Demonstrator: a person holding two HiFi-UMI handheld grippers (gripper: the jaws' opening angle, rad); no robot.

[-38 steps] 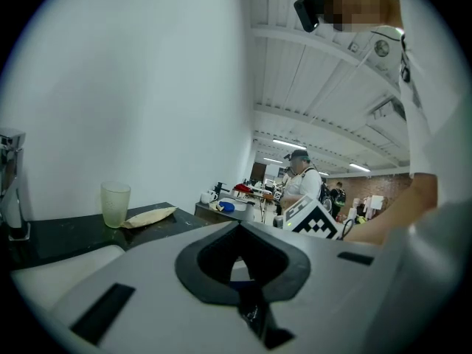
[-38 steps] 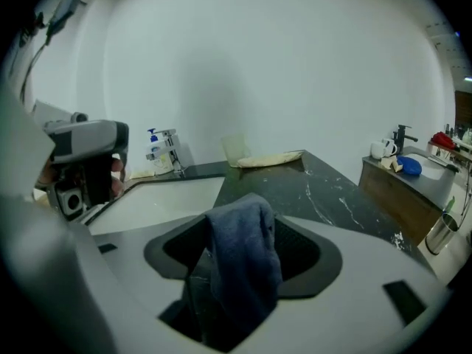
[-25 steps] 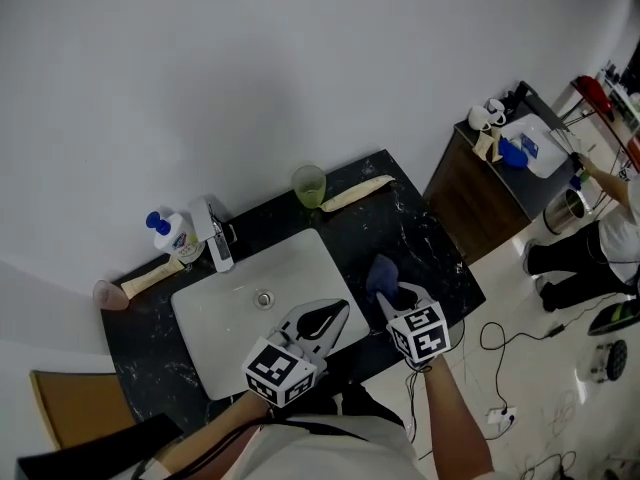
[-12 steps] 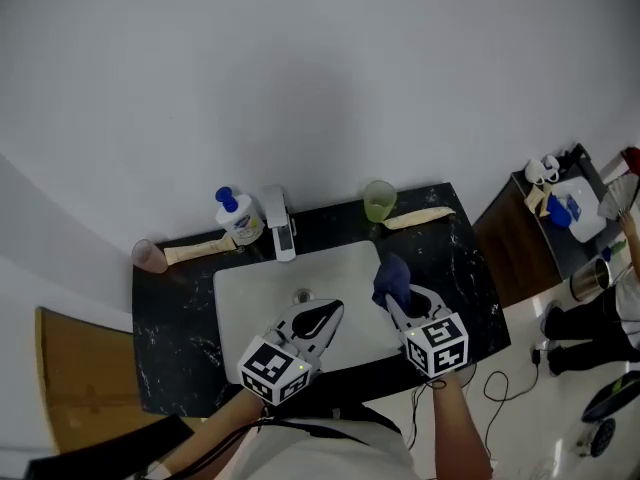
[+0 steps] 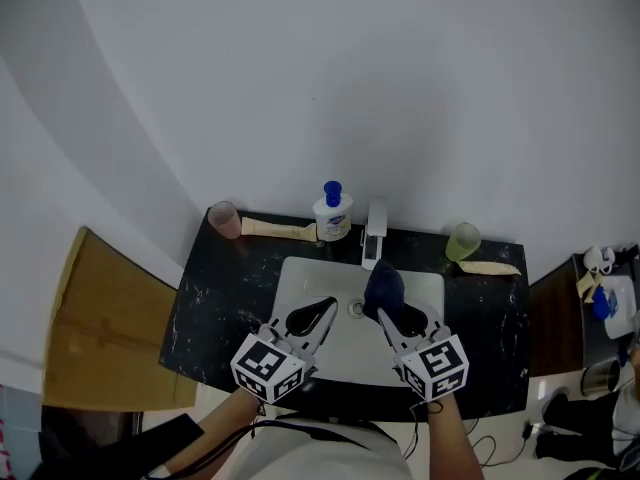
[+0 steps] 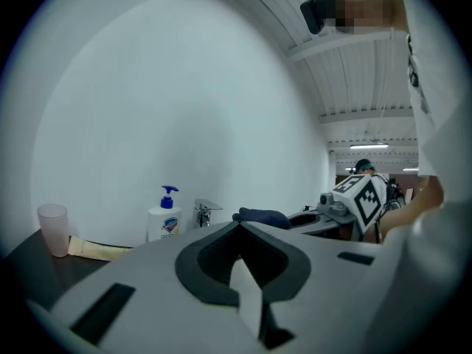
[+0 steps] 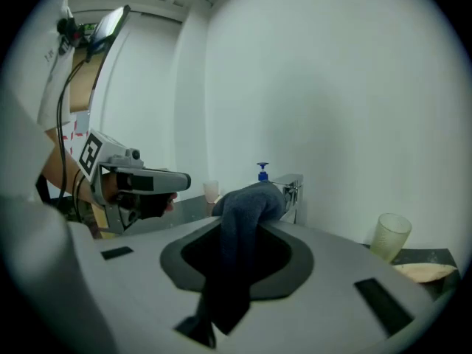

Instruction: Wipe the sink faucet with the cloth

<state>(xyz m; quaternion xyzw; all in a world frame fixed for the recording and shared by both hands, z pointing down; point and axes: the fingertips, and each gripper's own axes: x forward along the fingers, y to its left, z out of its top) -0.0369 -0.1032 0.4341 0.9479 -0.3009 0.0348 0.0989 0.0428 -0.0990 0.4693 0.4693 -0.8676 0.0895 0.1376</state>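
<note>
Head view looks steeply down on a dark counter (image 5: 215,308) with a white sink (image 5: 300,278) set into it. The faucet (image 5: 375,233) stands at the far rim of the basin, and a soap bottle (image 5: 332,216) sits just to its left. The right gripper (image 5: 390,318) hovers over the basin with its jaws clamped on the dark blue cloth (image 5: 383,286). The cloth bulges out past the tips toward the faucet but does not touch it yet. In the right gripper view a loose tail of cloth hangs down through the jaw opening. The left gripper (image 5: 325,308) is beside it over the near left of the basin, jaws together with nothing in them.

Wiping has probably not begun. The main risk is that the wad slips or drags out of the grip if it catches on the spout. Only a small bulge leads the tips, so pressing too hard could bring bare jaw onto the metal. A wide sweep to the left could knock the soap bottle, and a push on the lever could start the water.
</note>
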